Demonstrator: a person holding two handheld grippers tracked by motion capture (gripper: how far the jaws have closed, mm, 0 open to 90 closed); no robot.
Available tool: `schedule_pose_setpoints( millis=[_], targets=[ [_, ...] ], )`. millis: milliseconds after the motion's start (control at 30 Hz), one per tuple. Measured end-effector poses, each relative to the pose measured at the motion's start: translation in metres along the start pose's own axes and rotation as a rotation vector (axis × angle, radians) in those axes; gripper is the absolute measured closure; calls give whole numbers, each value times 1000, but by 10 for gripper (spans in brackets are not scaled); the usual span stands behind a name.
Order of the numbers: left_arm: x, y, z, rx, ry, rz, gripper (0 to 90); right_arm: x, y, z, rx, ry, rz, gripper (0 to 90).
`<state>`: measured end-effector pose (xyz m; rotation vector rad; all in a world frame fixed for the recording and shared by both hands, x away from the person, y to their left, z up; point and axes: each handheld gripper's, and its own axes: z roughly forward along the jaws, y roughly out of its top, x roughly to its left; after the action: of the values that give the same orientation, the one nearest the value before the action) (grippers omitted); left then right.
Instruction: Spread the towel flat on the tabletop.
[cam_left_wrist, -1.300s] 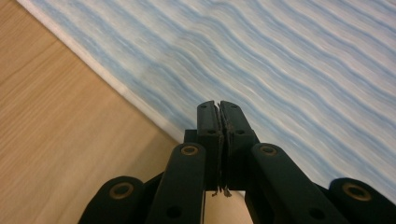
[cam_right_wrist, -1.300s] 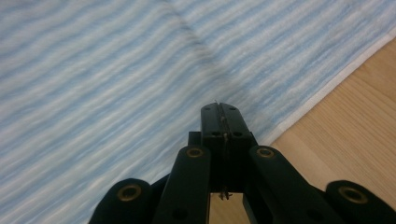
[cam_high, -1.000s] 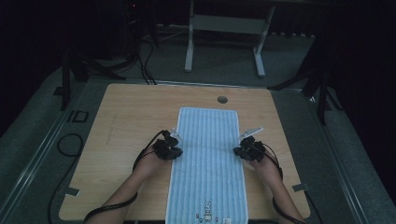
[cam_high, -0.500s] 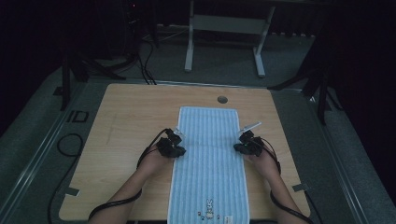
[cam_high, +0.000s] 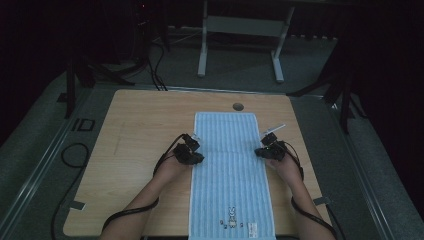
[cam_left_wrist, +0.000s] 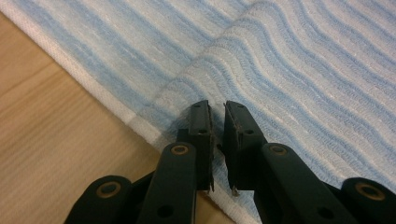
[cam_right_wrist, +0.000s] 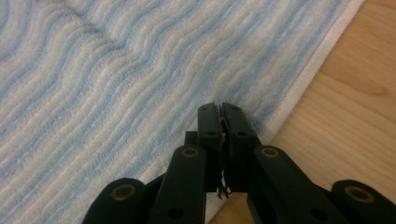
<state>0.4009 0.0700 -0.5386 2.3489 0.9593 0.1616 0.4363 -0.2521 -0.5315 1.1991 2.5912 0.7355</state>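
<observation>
A light blue striped towel (cam_high: 227, 170) lies lengthwise on the wooden table (cam_high: 145, 130), with a small rabbit print near its front end. My left gripper (cam_high: 198, 157) sits at the towel's left edge, my right gripper (cam_high: 260, 151) at its right edge, about halfway along. In the left gripper view the jaws (cam_left_wrist: 217, 108) stand a narrow slit apart, tips in the towel (cam_left_wrist: 303, 56) where a raised crease ends. In the right gripper view the jaws (cam_right_wrist: 219, 108) are pressed together at the rippled towel (cam_right_wrist: 93, 70), just inside its white hem, with fibres caught between them.
A round cable hole (cam_high: 238, 106) lies in the table just beyond the towel's far end. A small white strip (cam_high: 274, 129) lies by the right gripper. Bare wood flanks the towel on both sides. A metal desk frame (cam_high: 240, 30) stands on the floor behind.
Both hands have slid a little farther from the person along the towel's edges. The towel's near end, with the rabbit print, has moved the same way.
</observation>
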Motion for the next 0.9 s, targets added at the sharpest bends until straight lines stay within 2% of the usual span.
schedule_pose_setpoints(
  millis=[167, 333, 467, 533, 633, 833, 900],
  targets=[
    [3, 6, 3, 6, 7, 1, 811, -6, 4, 2, 4, 2, 17, 870],
    [3, 9, 3, 16, 12, -8, 810, -6, 5, 2, 9, 2, 23, 861],
    [-6, 5, -4, 6, 11, 15, 792, 3, 3, -8, -13, 8, -4, 846],
    [-13, 0, -9, 13, -1, 30, 790, 12, -1, -16, -33, 13, -22, 847],
    [-17, -5, -11, 26, -7, 44, 790, 20, -8, -18, -33, 24, -32, 847],
    [-15, -14, -11, 33, -15, 24, 790, 31, -26, -13, -15, 29, -50, 847],
    [-17, -16, -12, 34, -17, 27, 790, 32, -29, -14, -21, 34, -38, 847]
  ],
)
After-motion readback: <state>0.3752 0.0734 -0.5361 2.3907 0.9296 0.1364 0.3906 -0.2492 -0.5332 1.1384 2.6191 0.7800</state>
